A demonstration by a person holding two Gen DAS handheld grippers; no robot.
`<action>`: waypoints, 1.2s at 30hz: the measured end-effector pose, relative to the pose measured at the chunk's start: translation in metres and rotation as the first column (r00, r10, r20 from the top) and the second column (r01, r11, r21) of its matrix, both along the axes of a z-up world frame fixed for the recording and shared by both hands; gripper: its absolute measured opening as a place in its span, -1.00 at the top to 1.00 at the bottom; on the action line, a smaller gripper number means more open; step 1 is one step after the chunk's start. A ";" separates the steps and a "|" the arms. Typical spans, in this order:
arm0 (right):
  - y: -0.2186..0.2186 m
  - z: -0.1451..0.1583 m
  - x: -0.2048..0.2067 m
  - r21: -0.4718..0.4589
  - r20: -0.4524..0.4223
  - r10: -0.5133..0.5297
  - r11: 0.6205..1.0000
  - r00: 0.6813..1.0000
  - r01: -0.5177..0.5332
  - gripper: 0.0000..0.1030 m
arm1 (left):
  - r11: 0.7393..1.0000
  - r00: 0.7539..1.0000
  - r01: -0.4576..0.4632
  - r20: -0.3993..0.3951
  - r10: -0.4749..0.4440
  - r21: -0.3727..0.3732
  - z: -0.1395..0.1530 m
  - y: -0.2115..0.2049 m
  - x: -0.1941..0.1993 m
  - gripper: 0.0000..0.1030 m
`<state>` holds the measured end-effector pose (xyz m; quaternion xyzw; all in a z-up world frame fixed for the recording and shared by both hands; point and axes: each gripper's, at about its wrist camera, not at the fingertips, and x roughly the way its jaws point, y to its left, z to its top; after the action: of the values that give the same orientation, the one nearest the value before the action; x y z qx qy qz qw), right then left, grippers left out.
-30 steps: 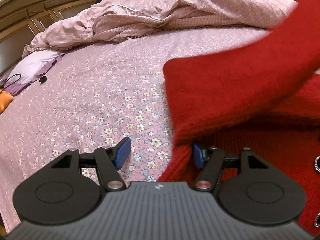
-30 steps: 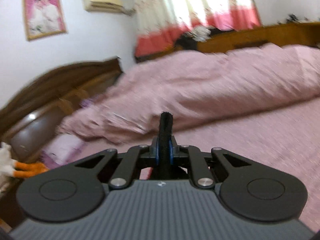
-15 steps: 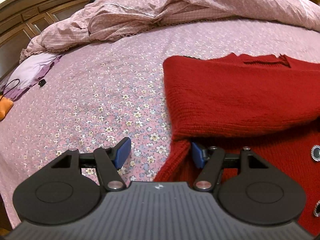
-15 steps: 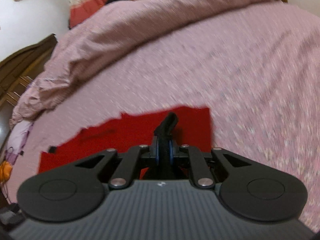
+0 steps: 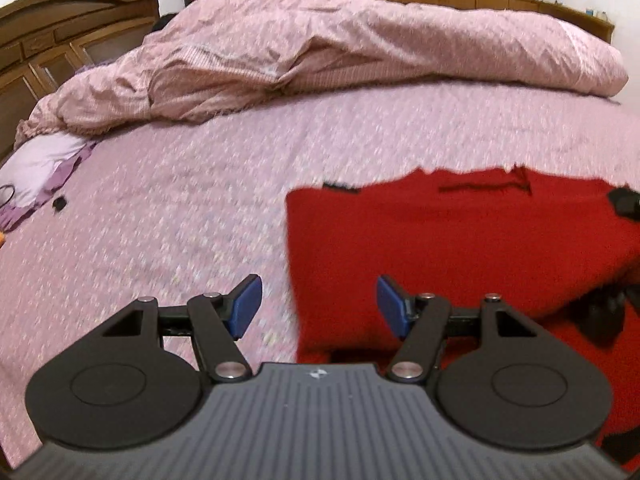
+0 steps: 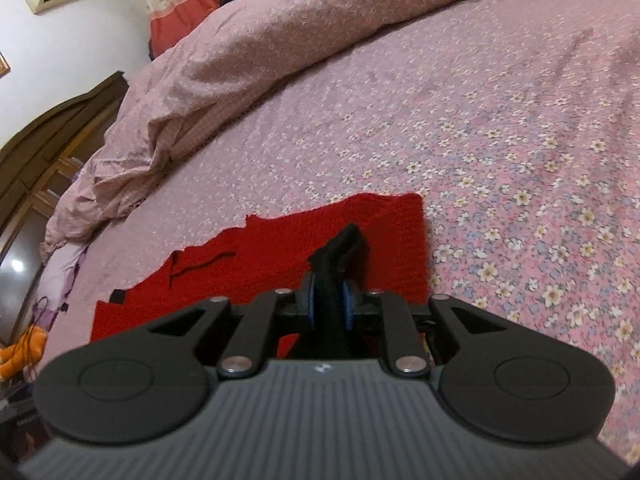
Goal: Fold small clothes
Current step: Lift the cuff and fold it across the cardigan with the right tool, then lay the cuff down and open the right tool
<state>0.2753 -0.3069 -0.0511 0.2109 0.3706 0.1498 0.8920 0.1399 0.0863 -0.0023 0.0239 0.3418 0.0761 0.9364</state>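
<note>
**Fold laid down, left side let go**

A second ago the red sweater hung lifted across our view; now it lies folded flat on the flowered bedsheet. Our left gripper has pulled back from the sweater's edge, jaws wide and empty. Our right gripper stays pinched tight on the black trim. We judge releasing that comes next.

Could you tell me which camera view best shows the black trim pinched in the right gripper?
The right wrist view: the black trim sits centred between the right gripper pads, sharp. The left wrist view shows only a small dark blurred patch at its right edge; what it is cannot be told.
</note>
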 end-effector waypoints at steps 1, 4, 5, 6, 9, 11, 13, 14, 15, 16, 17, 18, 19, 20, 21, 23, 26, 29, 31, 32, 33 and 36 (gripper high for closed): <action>0.001 0.001 0.001 -0.002 0.001 0.005 1.000 1.000 -0.005 0.65 | 1.000 1.000 0.002 0.008 -0.002 -0.006 0.001 -0.002 0.005 -0.34; 0.005 0.013 -0.004 -0.029 0.062 0.026 0.999 0.998 -0.024 0.73 | 0.999 0.999 0.033 0.043 -0.032 -0.027 0.003 -0.010 0.018 -0.34; 0.005 0.020 -0.008 -0.028 0.100 0.019 0.999 0.995 -0.016 0.73 | 0.999 0.997 0.048 0.057 -0.046 -0.026 0.002 -0.014 0.023 -0.34; 0.004 0.028 -0.014 -0.014 0.144 0.007 1.000 0.990 -0.005 0.74 | 0.998 0.996 0.063 0.063 -0.061 -0.017 -0.001 -0.016 0.030 -0.34; 0.003 0.041 -0.018 -0.010 0.216 -0.033 0.999 0.976 0.036 0.74 | 0.997 0.997 0.068 0.039 -0.069 0.034 -0.020 -0.023 0.054 -0.34; 0.005 0.038 -0.013 -0.050 0.212 -0.048 0.997 0.976 0.060 0.74 | 0.997 0.999 0.046 0.002 -0.046 0.067 -0.035 -0.024 0.069 -0.34; 0.003 0.025 -0.002 -0.063 0.159 -0.065 0.995 0.985 0.076 0.74 | 0.996 1.000 0.029 0.002 -0.029 0.088 -0.046 -0.023 0.078 -0.34; 0.002 0.015 0.005 -0.052 0.108 -0.071 0.996 0.992 0.077 0.73 | 0.996 1.000 0.026 0.007 -0.027 0.089 -0.048 -0.022 0.081 -0.34; -0.001 0.006 0.011 -0.042 0.058 -0.081 0.996 0.995 0.083 0.69 | 0.996 1.000 0.026 0.007 -0.027 0.089 -0.049 -0.021 0.083 -0.34; -0.003 -0.001 0.015 -0.033 0.019 -0.092 0.995 0.996 0.093 0.70 | 0.996 1.000 0.027 0.002 -0.027 0.086 -0.049 -0.020 0.084 -0.34; -0.007 -0.008 0.017 0.003 -0.006 -0.103 0.995 0.995 0.103 0.69 | 0.996 1.000 0.028 -0.002 -0.028 0.084 -0.049 -0.019 0.086 -0.35; -0.012 -0.010 0.015 0.043 -0.009 -0.113 0.993 0.994 0.113 0.68 | 0.996 1.000 0.031 -0.004 -0.031 0.083 -0.049 -0.018 0.087 -0.35; -0.017 -0.012 0.014 0.082 -0.023 -0.121 0.989 0.992 0.122 0.67 | 0.996 0.999 0.036 -0.005 -0.035 0.084 -0.049 -0.018 0.087 -0.35; -0.020 -0.012 0.012 0.109 -0.037 -0.122 0.986 0.992 0.125 0.66 | 0.996 0.999 0.041 -0.004 -0.041 0.085 -0.049 -0.016 0.086 -0.36; -0.023 -0.012 0.010 0.124 -0.048 -0.119 0.985 0.992 0.124 0.66 | 0.995 0.999 0.044 -0.003 -0.044 0.084 -0.049 -0.015 0.086 -0.36; -0.029 -0.008 0.003 0.138 -0.052 -0.115 0.983 0.992 0.121 0.65 | 0.996 0.999 0.044 -0.003 -0.044 0.077 -0.048 -0.014 0.085 -0.36; -0.035 -0.001 -0.009 0.147 -0.061 -0.093 0.984 0.994 0.102 0.63 | 0.997 0.999 0.030 -0.013 -0.029 0.066 -0.042 -0.014 0.081 -0.37; -0.033 0.004 -0.019 0.124 -0.055 -0.061 0.990 0.997 0.067 0.49 | 0.998 0.999 0.027 -0.026 -0.025 0.060 -0.035 -0.015 0.072 -0.37; -0.028 0.004 -0.023 0.084 -0.047 -0.030 0.996 0.998 0.034 0.32 | 0.998 0.999 0.034 -0.030 -0.033 0.051 -0.031 -0.015 0.064 -0.37; -0.023 0.005 -0.026 0.055 -0.039 -0.013 0.998 0.999 0.015 0.32 | 0.998 0.999 0.040 -0.030 -0.038 0.048 -0.029 -0.015 0.061 -0.37; -0.018 0.005 -0.028 0.022 -0.026 -0.007 1.000 1.000 0.007 0.35 | 0.998 0.999 0.046 -0.031 -0.044 0.047 -0.028 -0.016 0.057 -0.37; -0.004 0.015 -0.040 -0.103 0.043 0.001 0.995 0.999 0.004 0.52 | 0.996 0.998 0.052 -0.046 -0.048 0.072 -0.029 -0.017 0.054 -0.37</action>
<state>0.2355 -0.3114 -0.0361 0.1616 0.3586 0.1343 0.9095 0.1938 0.0691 -0.0315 0.0684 0.3589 0.0645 0.9286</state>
